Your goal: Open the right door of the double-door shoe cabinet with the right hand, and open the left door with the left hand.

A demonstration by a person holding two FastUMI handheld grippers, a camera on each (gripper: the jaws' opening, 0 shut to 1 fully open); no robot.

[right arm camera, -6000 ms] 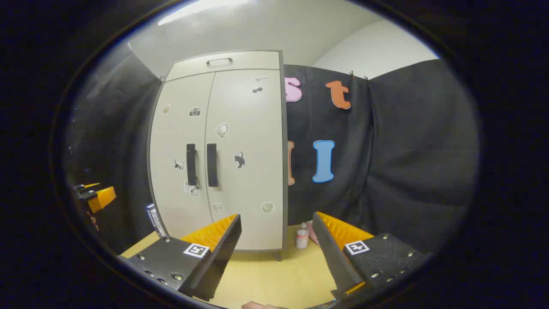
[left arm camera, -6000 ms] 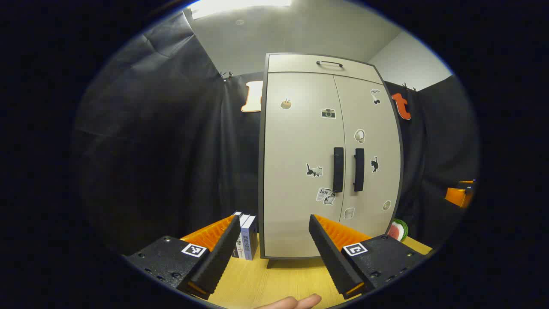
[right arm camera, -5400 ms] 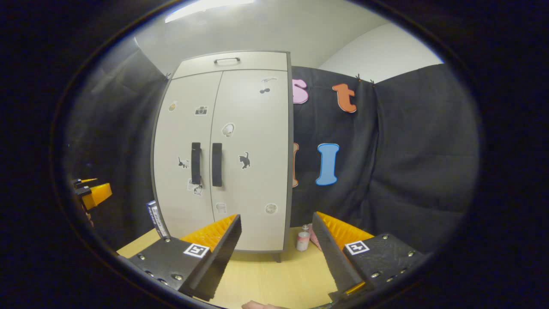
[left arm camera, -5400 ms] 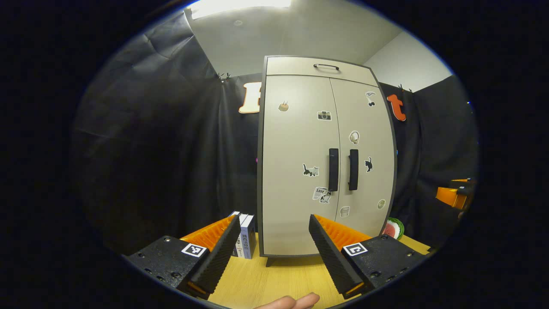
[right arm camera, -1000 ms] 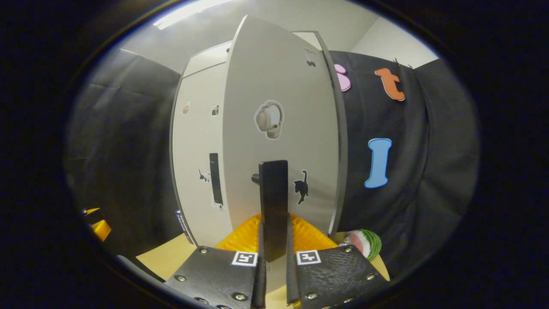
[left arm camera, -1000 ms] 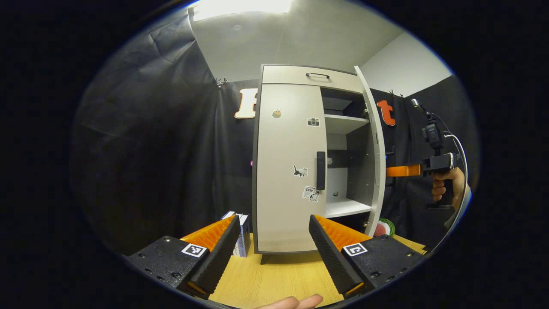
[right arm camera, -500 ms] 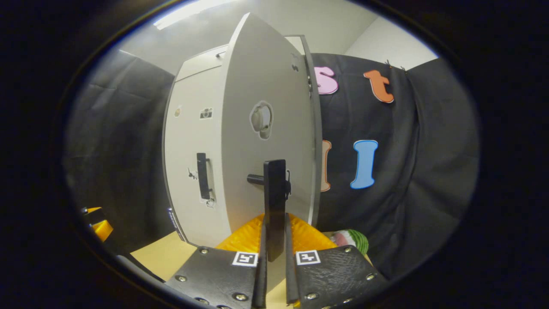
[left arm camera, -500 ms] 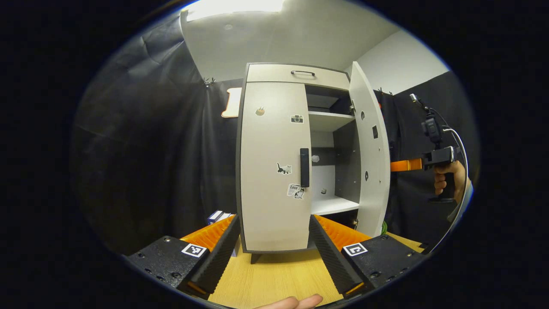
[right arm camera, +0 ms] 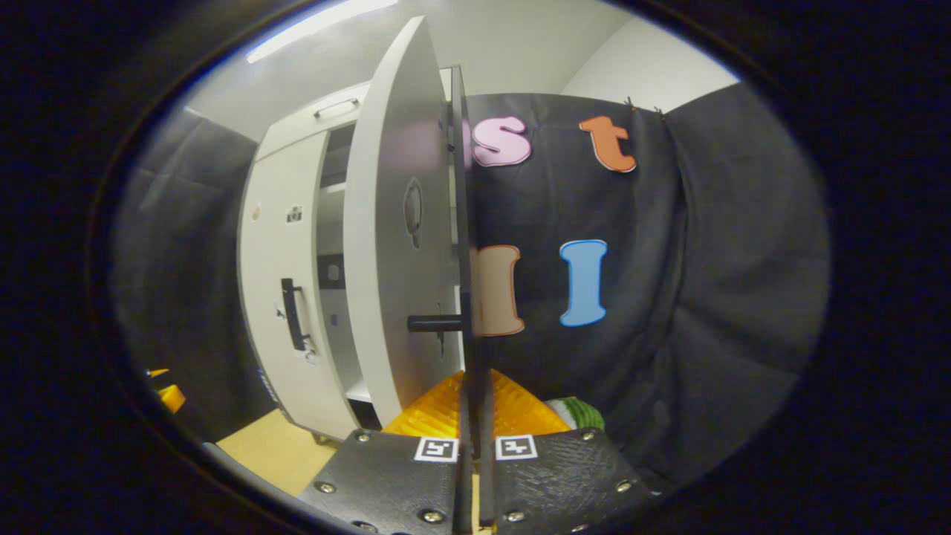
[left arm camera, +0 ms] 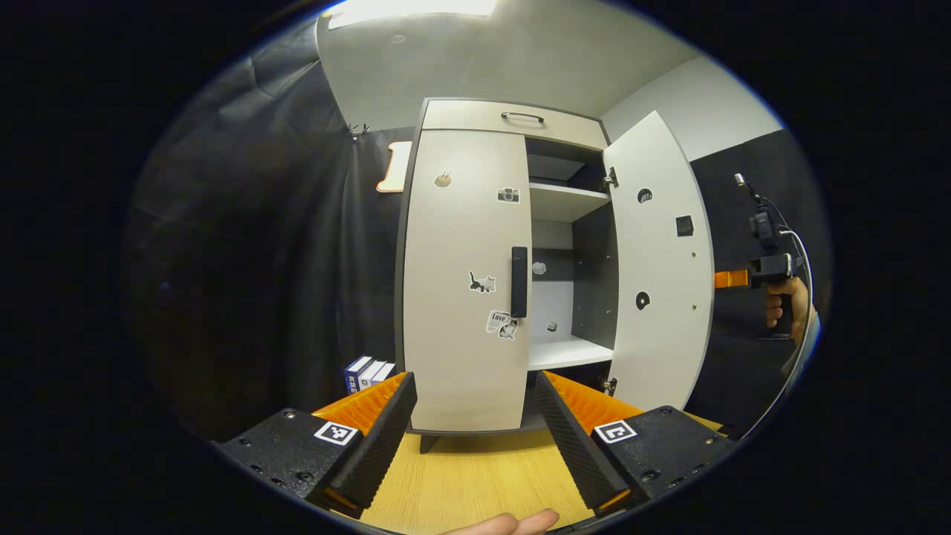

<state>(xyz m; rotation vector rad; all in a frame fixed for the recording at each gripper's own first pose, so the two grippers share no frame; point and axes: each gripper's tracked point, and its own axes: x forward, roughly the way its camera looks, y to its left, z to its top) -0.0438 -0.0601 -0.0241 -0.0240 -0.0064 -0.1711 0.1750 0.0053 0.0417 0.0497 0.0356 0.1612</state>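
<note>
The right gripper (right arm camera: 471,416) clamps the right door's handle (right arm camera: 470,349), door swung wide; the left gripper (left arm camera: 472,416) gapes short of the closed left door (left arm camera: 464,282). Overpulling could strain hinges or tip the cabinet (left arm camera: 475,119)

**Right door swung wide, left door shut**

You have a tall, pale grey shoe cabinet (left arm camera: 475,119) with a dark frame standing upright on the tabletop (left arm camera: 475,483). Its right door (left arm camera: 657,275) stands wide open from the cabinet's right edge, baring white shelves (left arm camera: 565,200) and a dark interior. Your right claw (right arm camera: 471,446) is clamped on that door's black handle (right arm camera: 469,349). The left door (left arm camera: 461,275) lies flush against the cabinet front, stickers scattered over it, its black vertical handle (left arm camera: 518,282) at the inner edge.
</note>
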